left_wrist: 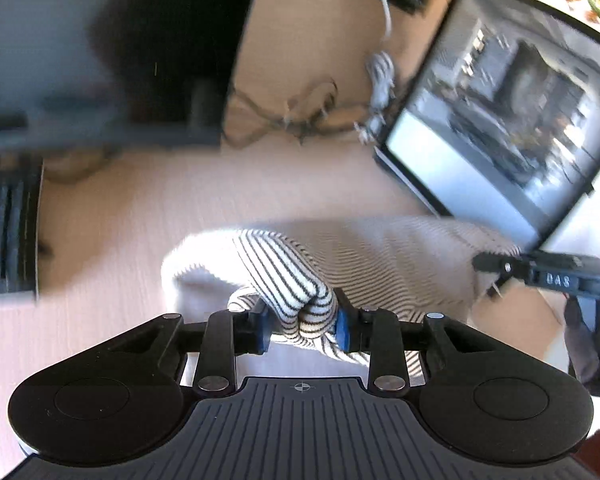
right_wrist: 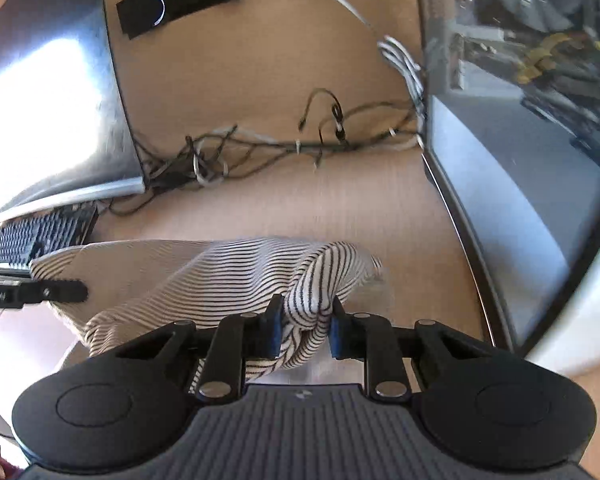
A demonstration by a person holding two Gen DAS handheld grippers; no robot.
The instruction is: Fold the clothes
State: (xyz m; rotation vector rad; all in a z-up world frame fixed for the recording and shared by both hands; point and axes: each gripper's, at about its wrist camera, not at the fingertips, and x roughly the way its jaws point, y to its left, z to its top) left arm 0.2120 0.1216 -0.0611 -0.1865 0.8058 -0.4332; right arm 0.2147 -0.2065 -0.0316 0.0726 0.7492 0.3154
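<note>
Now | left tool [left_wrist: 302, 326] clenched on striped garment [left_wrist: 380, 264] | right tool [right_wrist: 303, 330] clenched on same garment

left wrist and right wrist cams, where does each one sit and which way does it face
Left wrist: sits on the left gripper, looking along its jaws at the pinched striped garment; the right gripper shows at the right edge.
Right wrist: sits on the right gripper, same forward look; the left gripper shows at the left edge.
Shared: garment, wooden desk, cable tangle, monitor.

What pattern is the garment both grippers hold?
White with thin dark stripes on the garment; clearest in the right wrist view.
</note>
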